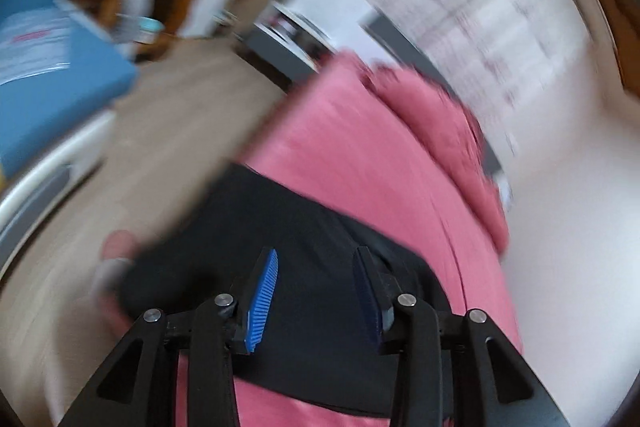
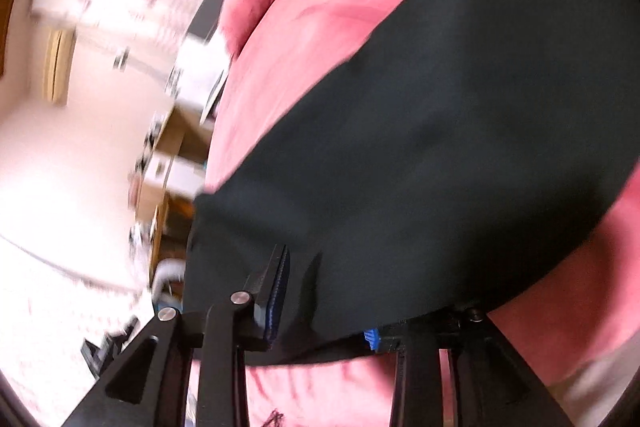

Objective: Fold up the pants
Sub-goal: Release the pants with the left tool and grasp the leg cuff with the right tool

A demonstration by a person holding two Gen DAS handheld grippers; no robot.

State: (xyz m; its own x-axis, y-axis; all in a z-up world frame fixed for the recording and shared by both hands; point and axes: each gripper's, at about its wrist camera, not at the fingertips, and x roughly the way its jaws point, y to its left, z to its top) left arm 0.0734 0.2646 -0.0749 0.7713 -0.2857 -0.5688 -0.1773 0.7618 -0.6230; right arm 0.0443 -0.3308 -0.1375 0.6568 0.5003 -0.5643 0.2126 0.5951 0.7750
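Observation:
The black pants (image 1: 304, 259) lie across a pink bedspread (image 1: 360, 147). My left gripper (image 1: 316, 267) is open, its blue pads apart just above the black cloth with nothing between them. In the right wrist view the pants (image 2: 440, 131) fill most of the frame over the pink bedspread (image 2: 288, 47). My right gripper (image 2: 328, 291) is open; the black cloth drapes over its right finger and hides it, and the left finger (image 2: 280, 291) is bare. Both views are blurred by motion.
A blue box (image 1: 52, 79) stands at the left beside a beige floor (image 1: 160, 131). A dark bed frame edge (image 1: 400, 47) and a pale wall (image 1: 560, 167) lie beyond. Wooden furniture (image 2: 176, 155) shows at the left of the right wrist view.

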